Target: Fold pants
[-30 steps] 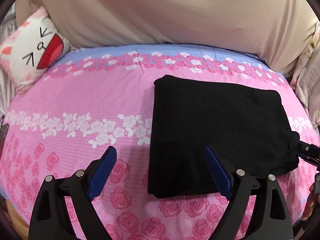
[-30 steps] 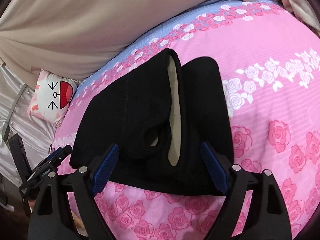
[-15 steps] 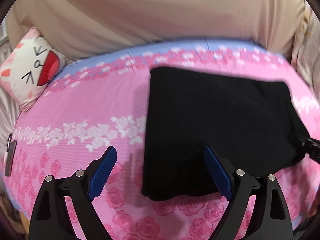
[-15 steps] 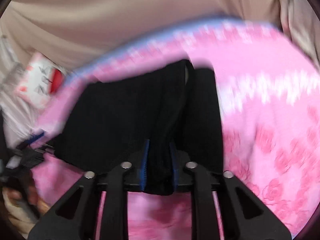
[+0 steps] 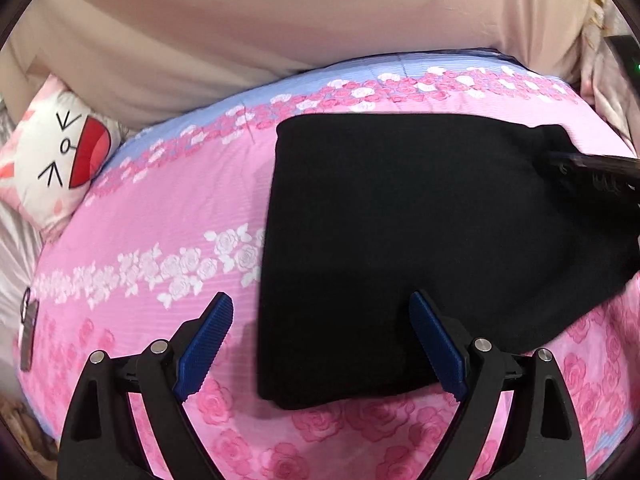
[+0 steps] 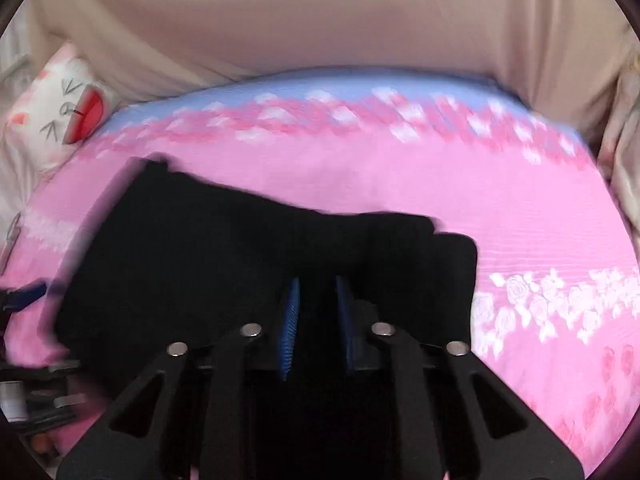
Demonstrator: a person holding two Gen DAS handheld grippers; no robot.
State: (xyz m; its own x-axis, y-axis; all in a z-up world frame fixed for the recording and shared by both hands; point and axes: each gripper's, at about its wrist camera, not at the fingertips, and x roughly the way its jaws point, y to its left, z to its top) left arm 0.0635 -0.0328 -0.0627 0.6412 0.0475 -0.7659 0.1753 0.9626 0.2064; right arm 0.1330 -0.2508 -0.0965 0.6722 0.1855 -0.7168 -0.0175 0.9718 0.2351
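Observation:
Black folded pants (image 5: 420,240) lie on the pink rose-print bed sheet (image 5: 160,220). My left gripper (image 5: 320,300) is open above their near left corner, one blue pad over the fabric and the other over the sheet. It holds nothing. In the right wrist view my right gripper (image 6: 318,284) has its jaws closing on a bunched fold of the pants (image 6: 200,260), and black cloth fills the narrow gap between the pads. That gripper (image 5: 592,176) also shows at the pants' right end in the left wrist view. The picture there is blurred.
A white cat-face pillow (image 5: 60,160) leans at the bed's far left. A beige blanket (image 5: 280,40) is piled along the back. Pale fabric (image 6: 624,152) hangs at the right edge. A dark flat object (image 5: 28,332) lies at the sheet's left edge.
My right gripper went from wide open to clamped on the pants' end and swung sideways with it. The pants' right end now bunches. My left gripper drifted slightly, still open.

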